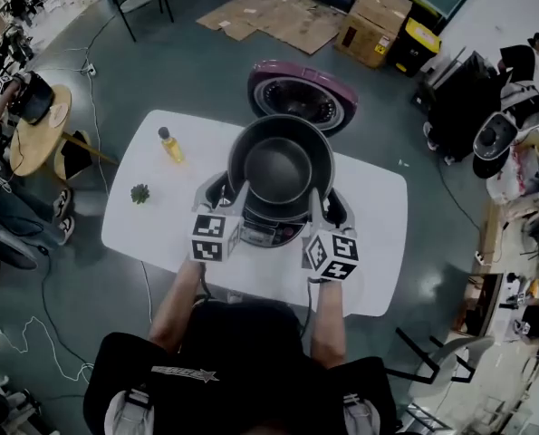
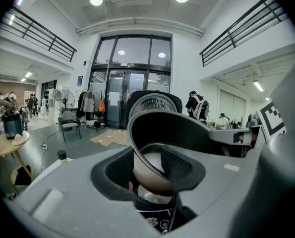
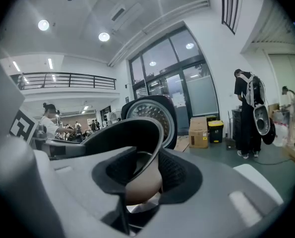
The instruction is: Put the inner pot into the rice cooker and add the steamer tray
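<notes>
Ceiling lights (image 2: 96, 0) glare above the glass doors (image 2: 132, 83); head view dimmer, dark at its corners. Gripper views bulge at edges, close foreground soft.

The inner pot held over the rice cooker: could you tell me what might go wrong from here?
The left gripper and right gripper pinch only the thin rim of the dark round metal inner pot, so it may slip or tilt. Lowered crooked, it could jam in the grey rice cooker.
</notes>
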A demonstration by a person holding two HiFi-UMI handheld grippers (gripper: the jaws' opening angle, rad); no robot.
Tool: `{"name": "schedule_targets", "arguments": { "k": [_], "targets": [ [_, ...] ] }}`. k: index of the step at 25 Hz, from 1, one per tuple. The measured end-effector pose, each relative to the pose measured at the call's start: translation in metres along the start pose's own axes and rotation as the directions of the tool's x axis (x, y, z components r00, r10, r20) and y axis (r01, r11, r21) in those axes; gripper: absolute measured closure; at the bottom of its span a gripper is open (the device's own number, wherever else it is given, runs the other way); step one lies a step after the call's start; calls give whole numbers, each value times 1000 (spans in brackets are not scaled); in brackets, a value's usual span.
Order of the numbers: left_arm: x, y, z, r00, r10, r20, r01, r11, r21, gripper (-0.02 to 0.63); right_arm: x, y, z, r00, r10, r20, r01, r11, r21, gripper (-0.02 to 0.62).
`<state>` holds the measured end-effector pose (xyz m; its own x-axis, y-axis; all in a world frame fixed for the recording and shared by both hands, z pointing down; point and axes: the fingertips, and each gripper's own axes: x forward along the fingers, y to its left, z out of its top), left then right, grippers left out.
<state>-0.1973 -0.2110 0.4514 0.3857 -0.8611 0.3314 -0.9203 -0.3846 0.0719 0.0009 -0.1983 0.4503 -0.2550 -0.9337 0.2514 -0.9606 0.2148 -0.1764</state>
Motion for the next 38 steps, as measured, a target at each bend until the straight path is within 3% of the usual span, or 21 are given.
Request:
{"name": "schedule_targets", "arguments": {
  "k": [22, 38],
  "targets": [
    [37, 19, -53, 990, -36, -133, 36, 999, -1, 425, 30, -8, -59, 986, -72, -152, 78, 996, 34, 457],
    [68, 25, -88, 959, -32, -282, 34, 999, -1, 425, 55, -21, -97, 951, -49, -305, 73, 995, 67, 457]
  ]
}}
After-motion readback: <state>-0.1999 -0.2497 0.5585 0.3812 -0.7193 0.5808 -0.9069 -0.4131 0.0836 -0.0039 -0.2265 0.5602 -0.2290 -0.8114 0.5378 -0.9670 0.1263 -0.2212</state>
